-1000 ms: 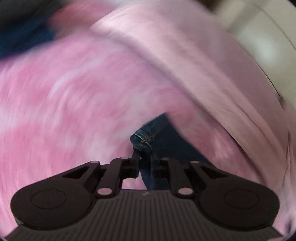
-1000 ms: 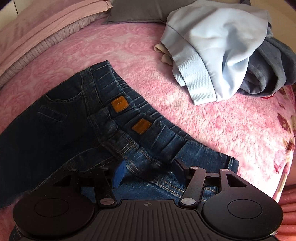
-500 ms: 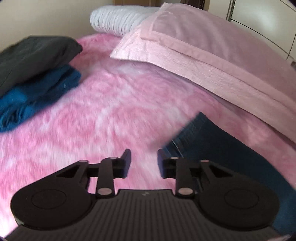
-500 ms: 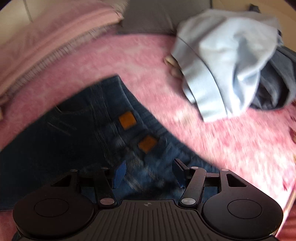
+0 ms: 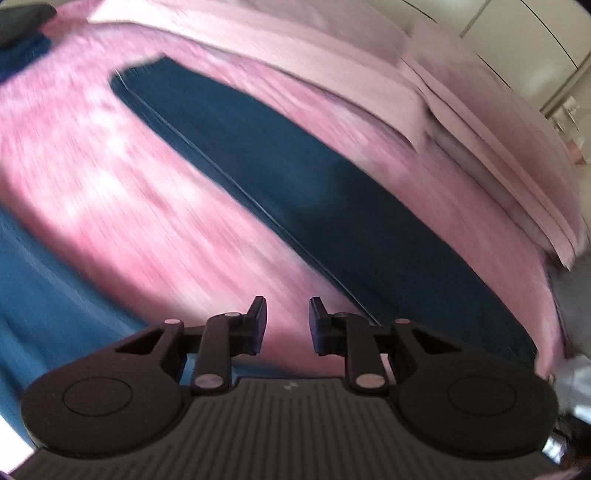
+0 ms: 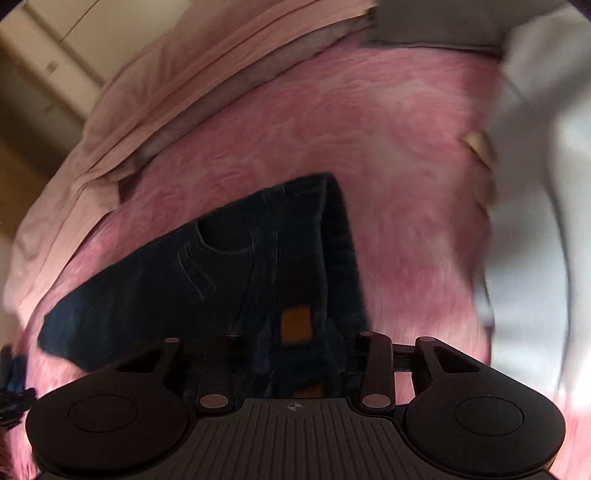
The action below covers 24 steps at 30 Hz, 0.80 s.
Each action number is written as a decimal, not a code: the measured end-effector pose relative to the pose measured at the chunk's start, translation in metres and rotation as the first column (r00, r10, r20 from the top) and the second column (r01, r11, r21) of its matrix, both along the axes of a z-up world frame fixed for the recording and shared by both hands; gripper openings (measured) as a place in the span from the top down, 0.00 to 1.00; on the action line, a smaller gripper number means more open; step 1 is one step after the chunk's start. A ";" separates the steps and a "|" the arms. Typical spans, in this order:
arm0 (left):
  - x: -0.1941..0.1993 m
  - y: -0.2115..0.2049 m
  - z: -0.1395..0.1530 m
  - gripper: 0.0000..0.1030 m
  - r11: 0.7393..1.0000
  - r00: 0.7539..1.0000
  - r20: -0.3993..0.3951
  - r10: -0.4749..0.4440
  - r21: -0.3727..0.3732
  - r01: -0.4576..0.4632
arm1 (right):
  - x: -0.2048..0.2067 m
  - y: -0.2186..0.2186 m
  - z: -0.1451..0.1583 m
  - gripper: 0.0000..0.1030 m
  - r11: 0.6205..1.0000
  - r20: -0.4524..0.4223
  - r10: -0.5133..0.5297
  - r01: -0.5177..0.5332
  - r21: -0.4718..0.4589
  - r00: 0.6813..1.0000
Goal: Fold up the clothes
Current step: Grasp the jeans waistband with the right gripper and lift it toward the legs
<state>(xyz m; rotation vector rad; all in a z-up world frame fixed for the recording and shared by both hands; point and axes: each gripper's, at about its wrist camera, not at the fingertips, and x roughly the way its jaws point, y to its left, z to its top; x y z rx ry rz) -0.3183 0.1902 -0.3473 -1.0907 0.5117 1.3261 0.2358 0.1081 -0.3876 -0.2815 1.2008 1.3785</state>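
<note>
Dark blue jeans (image 6: 229, 266) lie on a fluffy pink blanket (image 6: 388, 155), with an orange patch (image 6: 295, 325) on the waistband. My right gripper (image 6: 299, 350) sits over that waistband. Its jaws are closing, bunched denim fills the gap between them, and the fingertips are lost against the dark cloth. In the left wrist view one long jeans leg (image 5: 295, 177) runs diagonally across the blanket (image 5: 110, 184). My left gripper (image 5: 284, 317) hovers open above the blanket beside the leg, with nothing between its fingers. Both views are blurred by motion.
Pale pink pillows (image 5: 406, 74) line the far side of the bed. A blue garment (image 5: 44, 314) lies at the left. A light blue garment (image 6: 535, 221) is heaped at the right, and a grey pillow (image 6: 424, 29) lies behind it. Cupboard doors (image 6: 48, 55) stand beyond the bed.
My left gripper let go of the jeans hem, opened and swept along the leg. My right gripper turned over the waistband and its jaws narrowed onto the denim.
</note>
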 end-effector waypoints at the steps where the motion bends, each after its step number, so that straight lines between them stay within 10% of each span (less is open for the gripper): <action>1: 0.018 -0.010 -0.003 0.82 1.000 1.000 -0.002 -0.005 -0.009 0.005 | 0.009 0.009 -0.003 0.62 1.000 -0.014 0.014 -0.014 0.002 1.000; 19: 0.131 -0.038 -0.016 0.82 0.988 0.987 0.128 -0.096 -0.104 0.109 | 0.072 0.083 -0.063 0.63 0.979 -0.380 0.196 -0.201 0.027 0.904; 21: 0.137 -0.037 -0.021 0.82 0.987 0.987 0.131 -0.090 -0.118 0.106 | 0.066 0.087 -0.059 0.99 0.976 -0.342 0.212 -0.217 0.025 0.915; 24: 0.142 -0.035 -0.020 0.82 0.987 0.988 0.120 -0.098 -0.118 0.112 | 0.047 0.092 -0.029 1.00 0.966 -0.177 0.257 -0.250 0.059 0.950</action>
